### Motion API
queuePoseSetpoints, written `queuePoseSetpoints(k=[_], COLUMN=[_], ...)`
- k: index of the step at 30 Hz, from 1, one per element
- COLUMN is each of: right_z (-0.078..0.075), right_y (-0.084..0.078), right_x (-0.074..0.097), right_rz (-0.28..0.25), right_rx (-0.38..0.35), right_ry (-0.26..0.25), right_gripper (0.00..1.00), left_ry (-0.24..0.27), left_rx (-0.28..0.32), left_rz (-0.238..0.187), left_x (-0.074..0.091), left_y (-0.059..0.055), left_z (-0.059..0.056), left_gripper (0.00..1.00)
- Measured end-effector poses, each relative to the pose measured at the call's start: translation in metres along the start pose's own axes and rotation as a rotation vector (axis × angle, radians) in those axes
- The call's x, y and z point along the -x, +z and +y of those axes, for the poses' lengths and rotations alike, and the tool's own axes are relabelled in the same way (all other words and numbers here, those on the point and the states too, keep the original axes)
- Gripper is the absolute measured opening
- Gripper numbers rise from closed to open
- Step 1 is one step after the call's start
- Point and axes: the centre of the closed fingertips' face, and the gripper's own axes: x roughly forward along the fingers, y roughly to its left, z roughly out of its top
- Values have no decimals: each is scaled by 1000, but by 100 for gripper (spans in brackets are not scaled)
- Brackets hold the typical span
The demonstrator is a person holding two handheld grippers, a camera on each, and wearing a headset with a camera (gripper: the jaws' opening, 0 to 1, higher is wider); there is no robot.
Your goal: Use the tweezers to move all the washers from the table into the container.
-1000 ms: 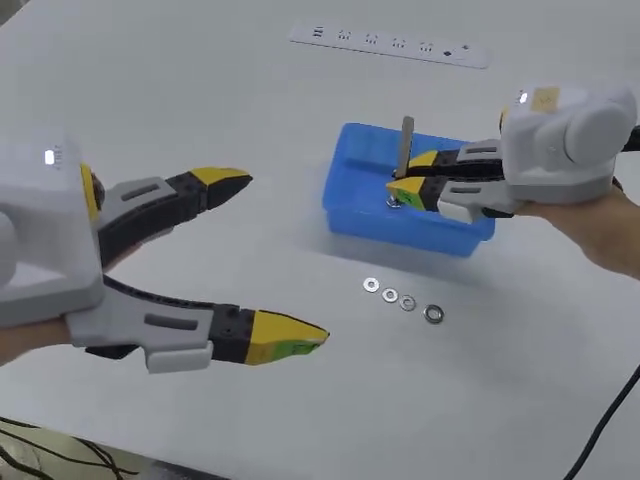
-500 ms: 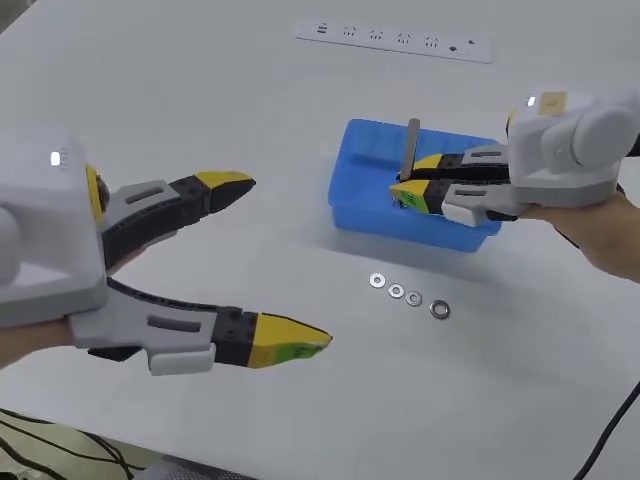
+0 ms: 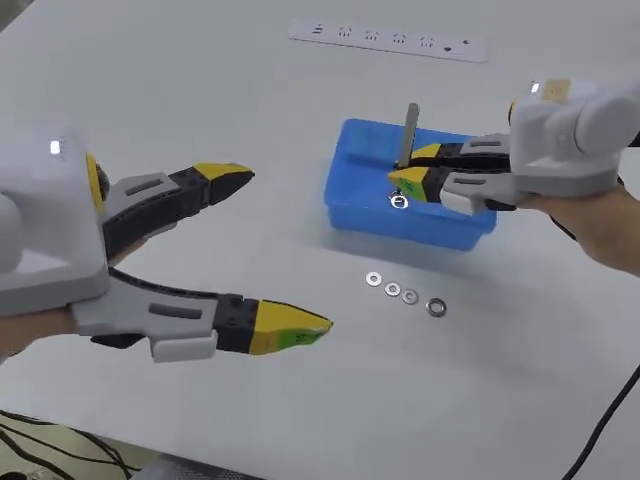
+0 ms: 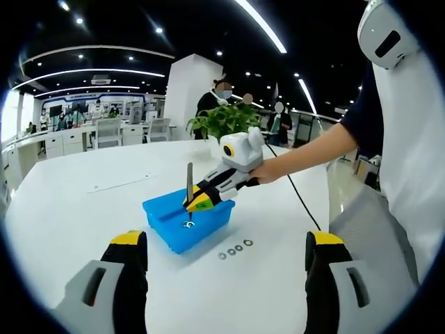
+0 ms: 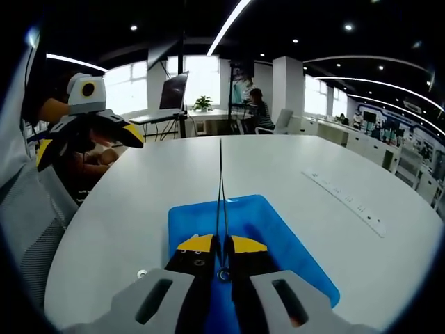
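My right gripper [image 3: 402, 181] hovers over the blue container [image 3: 345, 205], shut on grey tweezers [image 3: 410, 130] that stand up from its tips. A washer [image 3: 399, 202] shows just under those tips, over the container's inside; I cannot tell whether the tweezers pinch it. Several washers [image 3: 404, 293] lie in a short row on the table in front of the container. My left gripper [image 3: 265, 255] stays open and holds nothing, well to the left. In the left gripper view the right gripper [image 4: 208, 198], tweezers [image 4: 189, 179] and container [image 4: 174, 226] are straight ahead. In the right gripper view the tweezers [image 5: 221, 188] run out between the shut jaws.
A white power strip [image 3: 390, 42] lies at the far side of the white table [image 3: 480, 400]. A black cable [image 3: 600, 430] trails off the right front edge. A person's forearm [image 4: 313, 149] holds the right gripper. People and desks stand far behind.
The right gripper has risen slightly over the container, and a washer now shows clearly below its tips. The left gripper has stayed put and open.
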Motion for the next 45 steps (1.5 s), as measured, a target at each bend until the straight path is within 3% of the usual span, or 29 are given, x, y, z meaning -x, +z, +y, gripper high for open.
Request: queuePoseSetpoints(k=[3, 6, 7, 14, 18, 19, 22, 30, 36, 41, 45], right_z=[0, 0, 0, 1, 3, 3, 3, 7, 13, 17, 19], right_y=[3, 5, 5, 12, 15, 16, 17, 17, 19, 22, 23], right_x=[2, 4, 5, 13, 16, 17, 19, 21, 18, 16, 16], right_rz=[-3, -1, 1, -2, -8, -7, -3, 8, 9, 11, 9], right_rx=[10, 22, 26, 39, 45, 47, 54, 48, 55, 69, 74], right_ry=[-3, -1, -1, -6, -13, -13, -13, 1, 16, 33, 42], right_gripper=[8, 8, 8, 8, 8, 8, 8, 8, 8, 8, 8], left_ry=[25, 30, 40, 12, 15, 10, -10, -44, -121, -162, -201], left_rx=[-19, -42, -78, -106, -158, -176, -172, -156, -160, -178, -184], left_rz=[-14, -56, -70, -90, -103, -86, -88, -86, -94, -83, -95], left_x=[-8, -21, -24, -55, -73, -78, -87, -97, -98, -101, -101], left_y=[7, 24, 29, 53, 62, 62, 65, 65, 69, 70, 74], left_z=[14, 25, 30, 47, 52, 52, 51, 54, 44, 38, 33], left_gripper=[99, 97, 92, 79, 62, 59, 58, 45, 27, 24, 14])
